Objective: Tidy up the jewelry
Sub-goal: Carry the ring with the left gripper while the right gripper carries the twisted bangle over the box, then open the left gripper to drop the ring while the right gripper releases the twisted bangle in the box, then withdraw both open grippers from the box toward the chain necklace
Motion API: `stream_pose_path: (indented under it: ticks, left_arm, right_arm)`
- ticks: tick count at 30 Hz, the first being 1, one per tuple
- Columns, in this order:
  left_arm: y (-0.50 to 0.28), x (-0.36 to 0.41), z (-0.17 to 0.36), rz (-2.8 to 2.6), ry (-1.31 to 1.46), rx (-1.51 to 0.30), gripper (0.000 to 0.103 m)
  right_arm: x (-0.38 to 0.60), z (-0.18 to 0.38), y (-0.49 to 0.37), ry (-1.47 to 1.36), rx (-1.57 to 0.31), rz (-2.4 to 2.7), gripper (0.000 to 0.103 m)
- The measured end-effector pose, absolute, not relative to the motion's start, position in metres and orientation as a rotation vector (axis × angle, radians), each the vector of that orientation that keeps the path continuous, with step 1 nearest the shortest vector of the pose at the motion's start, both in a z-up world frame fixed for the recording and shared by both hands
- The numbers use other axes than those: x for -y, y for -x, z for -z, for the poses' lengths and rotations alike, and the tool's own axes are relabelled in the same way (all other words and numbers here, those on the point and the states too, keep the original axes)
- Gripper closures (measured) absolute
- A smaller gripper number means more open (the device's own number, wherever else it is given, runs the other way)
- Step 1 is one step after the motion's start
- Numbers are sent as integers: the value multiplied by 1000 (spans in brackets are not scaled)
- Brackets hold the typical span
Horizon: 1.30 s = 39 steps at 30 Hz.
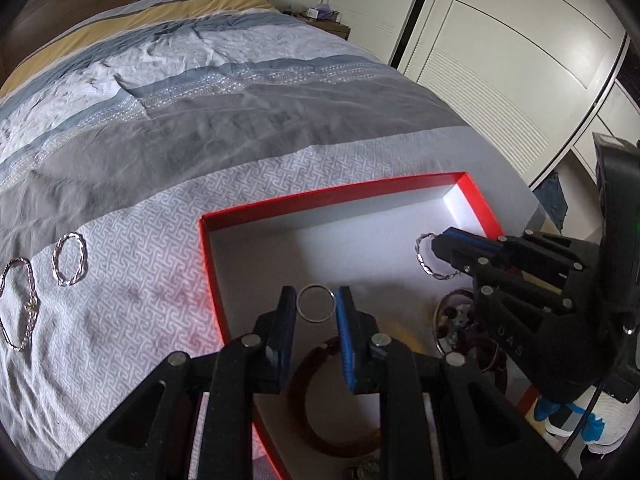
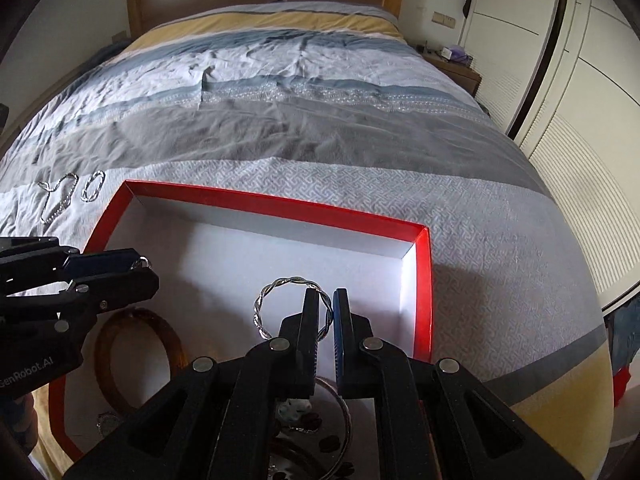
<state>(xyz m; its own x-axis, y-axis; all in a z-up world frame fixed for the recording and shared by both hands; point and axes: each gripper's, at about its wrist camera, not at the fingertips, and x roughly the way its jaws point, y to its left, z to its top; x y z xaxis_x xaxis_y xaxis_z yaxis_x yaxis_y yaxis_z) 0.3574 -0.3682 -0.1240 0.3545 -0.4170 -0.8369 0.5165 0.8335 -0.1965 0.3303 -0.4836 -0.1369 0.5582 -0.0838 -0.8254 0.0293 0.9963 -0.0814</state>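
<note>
Over the red box (image 2: 423, 280), the left gripper (image 1: 316, 304) pinches a plain ring (image 1: 315, 309) and the right gripper (image 2: 326, 304) clamps a twisted bangle (image 2: 276, 300)

The left gripper (image 1: 317, 304) is being shown as matte black linkage arms pinned with round silver screws, its two fingers (image 1: 345, 336) being faced with ribbed blue pads. The right gripper (image 2: 325, 312) is being built to the same pattern, black arms with silver pivots and blue-lined fingers (image 2: 340, 344). White lettering reading "GenRobot.AI" is being displayed on the left gripper's body, and a black cable is being trailed beneath the right one's housing.
</note>
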Motion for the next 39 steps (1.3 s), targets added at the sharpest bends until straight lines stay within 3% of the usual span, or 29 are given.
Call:
stream_pose_path:
  ticks: [13,17,20,39]
  left_arm:
    - [-345,374,135,570,-178,-955,83]
    - [-344,369,130,592,-144,-951,76]
    - [-338,367,122,609,-126,-948,68]
    - [-258,293,52,500,-141,-834,67]
  right_arm:
    - [482,150,-331,90,-1005,66,96]
    - [484,145,-329,81,-997,71,90]
    - [485,139,-324,71,-975,75,72]
    - [459,74,-242,-46,-874,108,64]
